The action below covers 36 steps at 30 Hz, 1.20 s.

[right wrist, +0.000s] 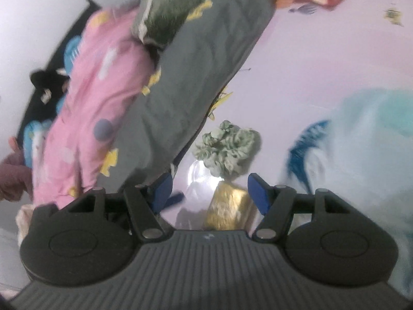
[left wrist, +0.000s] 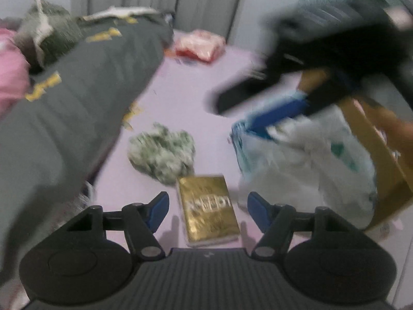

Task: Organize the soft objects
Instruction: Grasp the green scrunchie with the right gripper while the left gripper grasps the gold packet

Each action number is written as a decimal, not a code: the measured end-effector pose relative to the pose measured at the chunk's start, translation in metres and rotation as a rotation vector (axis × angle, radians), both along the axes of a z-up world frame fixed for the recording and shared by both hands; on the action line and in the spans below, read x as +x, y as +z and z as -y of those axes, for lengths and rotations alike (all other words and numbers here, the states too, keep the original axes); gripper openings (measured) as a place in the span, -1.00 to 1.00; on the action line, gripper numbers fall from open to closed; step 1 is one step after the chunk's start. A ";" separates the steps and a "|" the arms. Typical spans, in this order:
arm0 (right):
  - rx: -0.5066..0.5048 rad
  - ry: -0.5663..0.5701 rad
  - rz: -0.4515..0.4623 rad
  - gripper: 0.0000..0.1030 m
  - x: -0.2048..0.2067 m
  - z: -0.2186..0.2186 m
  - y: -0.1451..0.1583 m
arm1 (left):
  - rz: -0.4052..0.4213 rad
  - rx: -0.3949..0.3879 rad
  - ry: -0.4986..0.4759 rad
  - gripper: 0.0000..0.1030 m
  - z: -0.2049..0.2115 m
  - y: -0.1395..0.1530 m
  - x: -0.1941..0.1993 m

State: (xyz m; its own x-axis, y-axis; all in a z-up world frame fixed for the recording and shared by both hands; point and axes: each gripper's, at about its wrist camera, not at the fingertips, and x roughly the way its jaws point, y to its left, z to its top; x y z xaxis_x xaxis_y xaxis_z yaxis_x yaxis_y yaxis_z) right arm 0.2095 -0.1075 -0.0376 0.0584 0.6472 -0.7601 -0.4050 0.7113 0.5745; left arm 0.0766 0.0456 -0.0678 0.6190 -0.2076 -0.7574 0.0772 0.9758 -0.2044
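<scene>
Left tool (left wrist: 207, 210) spread wide, empty — poised over a gold packet (left wrist: 207, 210) on the lilac bed sheet (left wrist: 180, 98). Right tool (right wrist: 209, 192) likewise released, gripping nothing. Green crumpled cloth (left wrist: 162, 152) just beyond the packet, beside the grey pillow (left wrist: 77, 98); white-and-blue cloth (left wrist: 304, 155) to the right.

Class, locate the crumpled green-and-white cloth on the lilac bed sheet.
In both wrist views the crumpled green-and-white cloth lies mid-frame on the lilac sheet, just beyond the gold packet, right of the grey pillow.
</scene>
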 end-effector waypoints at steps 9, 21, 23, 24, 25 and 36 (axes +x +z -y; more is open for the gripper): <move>-0.166 -0.022 -0.118 0.27 0.051 -0.065 -0.068 | -0.057 0.043 -0.006 0.34 0.011 -0.030 0.018; -0.168 0.030 -0.096 -0.63 0.059 -0.078 -0.089 | -0.040 0.058 -0.008 0.14 0.017 -0.033 0.016; -0.154 0.032 -0.086 -0.69 0.057 -0.075 -0.088 | -0.037 0.056 -0.002 0.13 0.016 -0.032 0.014; -0.144 0.030 -0.077 -0.72 0.056 -0.073 -0.085 | -0.036 0.054 0.000 0.13 0.016 -0.030 0.013; -0.130 0.027 -0.072 -0.74 0.056 -0.071 -0.082 | -0.035 0.048 0.003 0.13 0.015 -0.028 0.012; 0.025 -0.050 0.073 -0.75 0.037 -0.008 -0.005 | 0.082 0.020 0.007 0.13 0.017 0.017 -0.011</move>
State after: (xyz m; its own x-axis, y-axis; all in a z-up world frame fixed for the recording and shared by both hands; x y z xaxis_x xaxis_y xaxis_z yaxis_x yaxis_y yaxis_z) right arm 0.2469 -0.0999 -0.0431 0.1458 0.6609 -0.7362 -0.4110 0.7174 0.5626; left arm 0.0660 0.0283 -0.0506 0.6806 -0.1879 -0.7081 0.0855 0.9803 -0.1779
